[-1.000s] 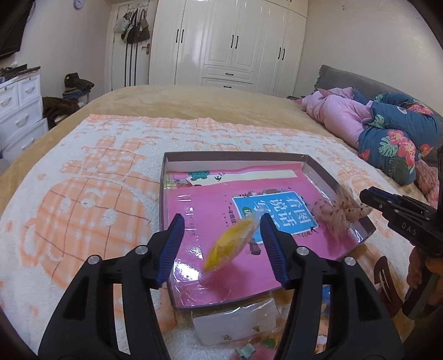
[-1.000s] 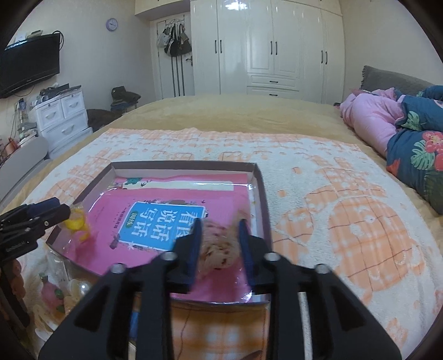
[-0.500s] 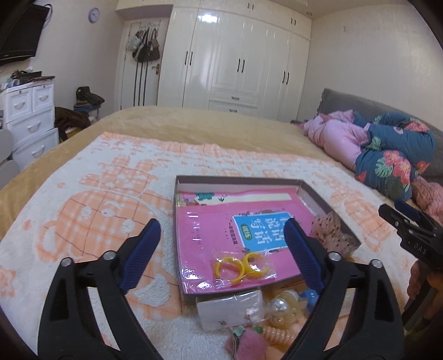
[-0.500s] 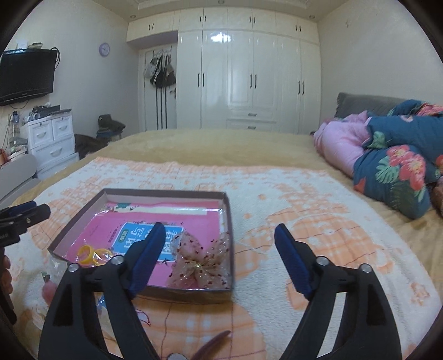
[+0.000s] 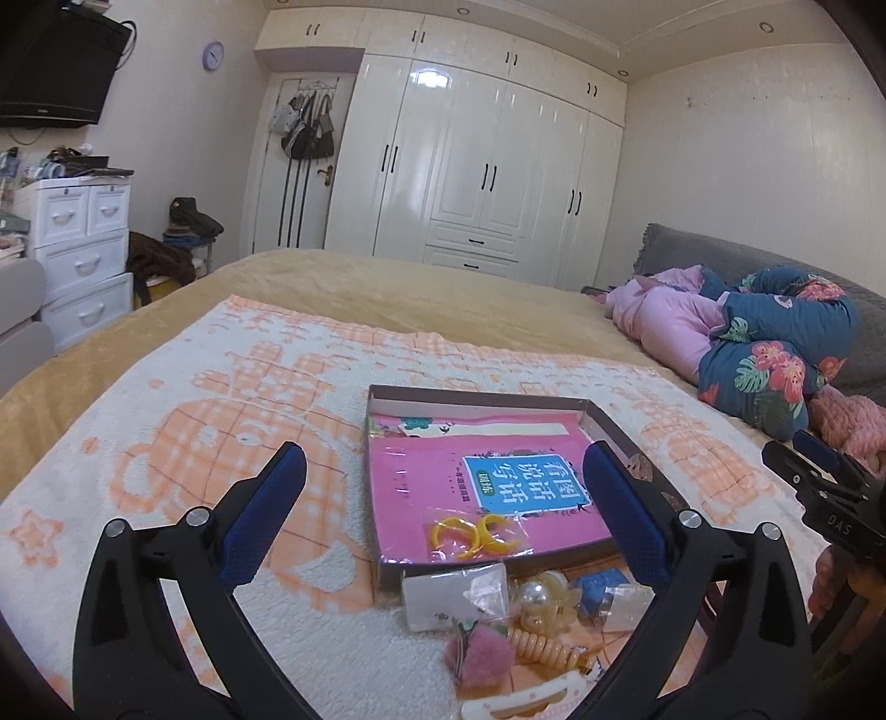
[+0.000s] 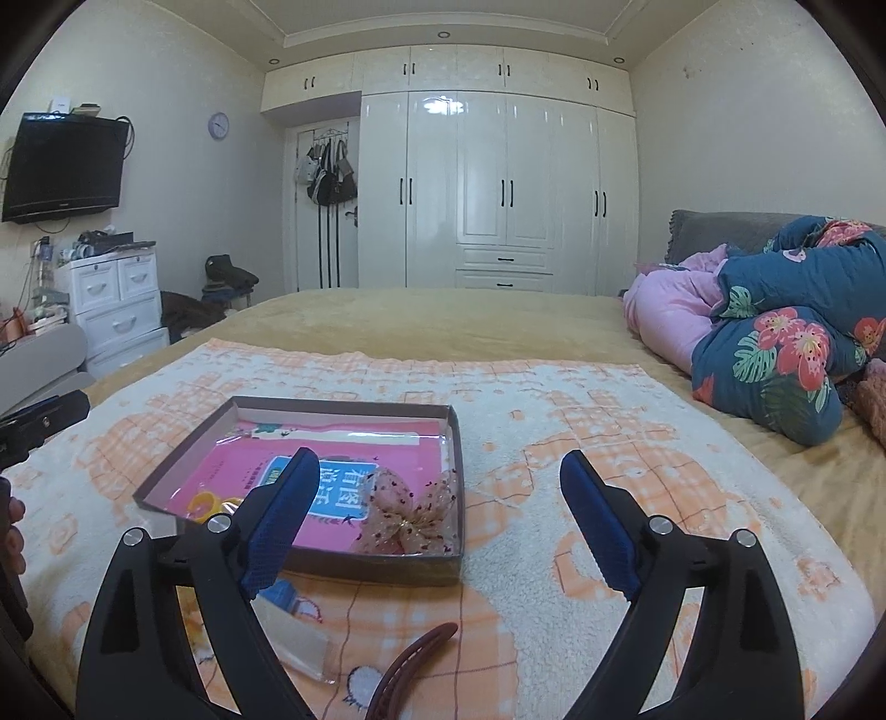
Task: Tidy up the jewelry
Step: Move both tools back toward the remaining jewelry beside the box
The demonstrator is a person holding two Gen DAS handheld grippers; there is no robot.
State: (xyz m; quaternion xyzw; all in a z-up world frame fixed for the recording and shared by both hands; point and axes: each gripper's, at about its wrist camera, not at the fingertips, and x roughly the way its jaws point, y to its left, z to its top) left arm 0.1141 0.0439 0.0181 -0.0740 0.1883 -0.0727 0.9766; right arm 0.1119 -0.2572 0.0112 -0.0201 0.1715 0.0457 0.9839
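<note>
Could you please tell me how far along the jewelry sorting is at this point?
Two pieces already lie in the box: the yellow hoop earrings and the sheer dotted bow. Nothing is in hand; the left tongs and right tongs are both open and empty. Still outside on the blanket: the pink pom-pom clip, pearl piece, spiral hair tie, white clip and brown hair clip.

Even, moderately bright indoor light from recessed ceiling spots [image 6: 443,34]. Glare patches on glossy wardrobe doors [image 6: 437,102] and on the box's plastic film [image 5: 476,540]. Shadows soft. Strong fisheye bowing, dark vignette at corners. Focus mostly sharp, slight softness at the edges.
</note>
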